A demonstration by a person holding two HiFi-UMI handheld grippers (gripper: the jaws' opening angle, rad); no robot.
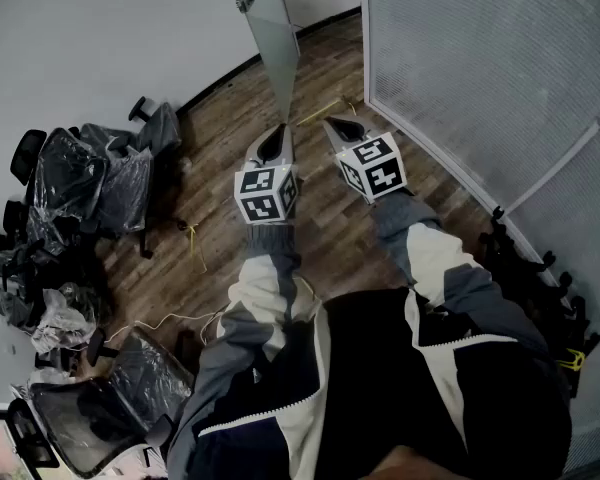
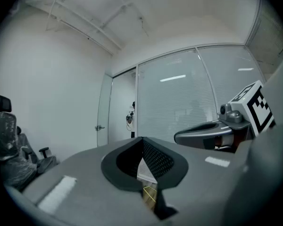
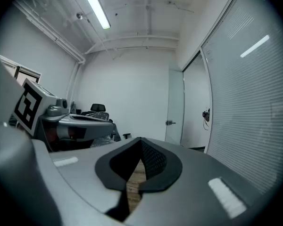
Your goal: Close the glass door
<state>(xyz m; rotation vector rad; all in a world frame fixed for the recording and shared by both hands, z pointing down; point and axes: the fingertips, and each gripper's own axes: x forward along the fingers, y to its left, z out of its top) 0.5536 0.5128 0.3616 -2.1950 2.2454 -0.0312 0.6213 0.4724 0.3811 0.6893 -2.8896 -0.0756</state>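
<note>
The glass door (image 1: 272, 40) stands ajar at the far end of the room, its metal handle (image 1: 245, 1) near the top edge of the head view. In the left gripper view the door (image 2: 104, 112) and handle (image 2: 99, 127) lie ahead to the left; in the right gripper view the door (image 3: 175, 107) is ahead to the right. My left gripper (image 1: 278, 133) and right gripper (image 1: 338, 126) are held side by side over the wood floor, well short of the door. Both are shut with nothing between the pads. Each one shows in the other's view: the right gripper (image 2: 198, 135) and the left gripper (image 3: 92, 119).
A frosted glass wall (image 1: 480, 58) runs along the right. Office chairs wrapped in plastic (image 1: 90, 168) crowd the left side, and another chair (image 1: 100, 408) stands at the lower left. A yellow cable (image 1: 195, 243) lies on the floor. Dark chair bases (image 1: 525, 258) sit by the right wall.
</note>
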